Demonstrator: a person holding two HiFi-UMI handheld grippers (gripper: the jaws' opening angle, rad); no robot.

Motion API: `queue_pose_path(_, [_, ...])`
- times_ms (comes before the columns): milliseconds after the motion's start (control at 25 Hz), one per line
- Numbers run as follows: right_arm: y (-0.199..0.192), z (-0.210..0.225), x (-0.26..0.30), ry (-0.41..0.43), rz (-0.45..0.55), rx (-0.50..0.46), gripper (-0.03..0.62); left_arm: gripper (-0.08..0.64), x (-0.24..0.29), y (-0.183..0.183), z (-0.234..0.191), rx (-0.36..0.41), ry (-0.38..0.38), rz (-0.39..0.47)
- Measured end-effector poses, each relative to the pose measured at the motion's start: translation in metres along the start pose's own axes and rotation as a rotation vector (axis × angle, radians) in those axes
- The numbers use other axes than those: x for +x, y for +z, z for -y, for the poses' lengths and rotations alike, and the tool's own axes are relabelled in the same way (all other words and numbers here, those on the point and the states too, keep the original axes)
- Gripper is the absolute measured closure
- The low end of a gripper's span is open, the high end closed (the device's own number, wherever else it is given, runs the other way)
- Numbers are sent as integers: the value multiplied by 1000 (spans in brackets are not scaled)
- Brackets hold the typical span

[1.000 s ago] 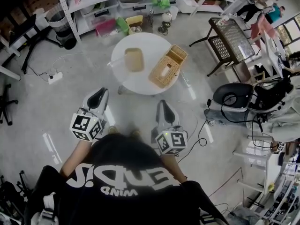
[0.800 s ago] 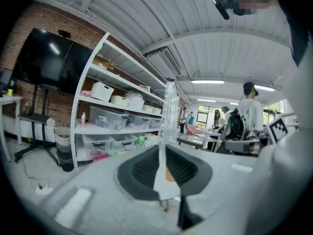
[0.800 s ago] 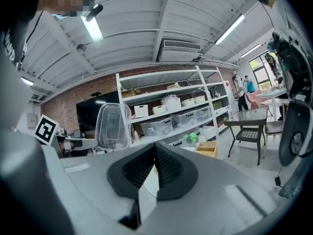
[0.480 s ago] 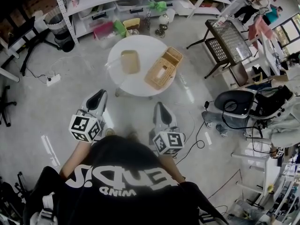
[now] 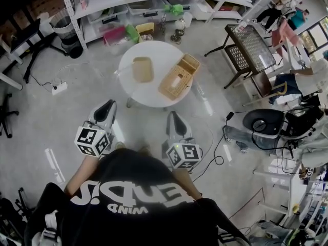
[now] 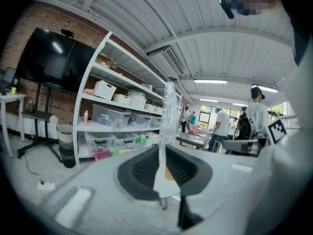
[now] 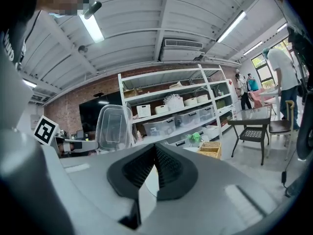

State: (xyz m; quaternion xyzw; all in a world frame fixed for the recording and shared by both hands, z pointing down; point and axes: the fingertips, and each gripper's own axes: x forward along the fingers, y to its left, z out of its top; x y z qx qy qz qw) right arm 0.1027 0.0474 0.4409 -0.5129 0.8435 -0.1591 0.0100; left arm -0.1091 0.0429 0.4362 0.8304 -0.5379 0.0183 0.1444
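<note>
Centrally, the jaws of the left gripper [image 6: 164,146] were pressed together, tip to tip, with nothing between them. Those of the right gripper [image 7: 154,148] were closed the same way. From the head view, the left gripper [image 5: 106,106] and right gripper [image 5: 171,119] were held side by side over grey floor, both pointing at a round white table [image 5: 160,54] and well apart from it.

On that table stood a clear container [image 5: 142,69] with something tan inside, and just beside it a wicker basket [image 5: 178,77]. The container's lid [image 7: 113,126] stood upright (it showed edge-on in the left gripper view [image 6: 169,110]). The basket [image 7: 209,149] appeared low, to the right of the right gripper's jaws.

Behind the table ran white shelving [image 7: 171,109] with storage boxes. A dark screen [image 6: 44,62] and a bin [image 6: 65,146] stood to its left, and a dark mesh table [image 5: 251,42] to its right. A black cable [image 5: 221,142] lay on the floor near the right gripper.

Against the frames under a second earlier, both pairs of jaws remained closed and the grippers had hardly shifted. A person in white [image 7: 281,67] had entered the right gripper view.
</note>
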Motion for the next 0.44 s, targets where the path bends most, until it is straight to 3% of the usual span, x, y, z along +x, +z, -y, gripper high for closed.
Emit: queue_pose_path(440, [5, -3, 2, 3, 1, 3, 592, 520, -3, 4, 1, -2, -5, -2])
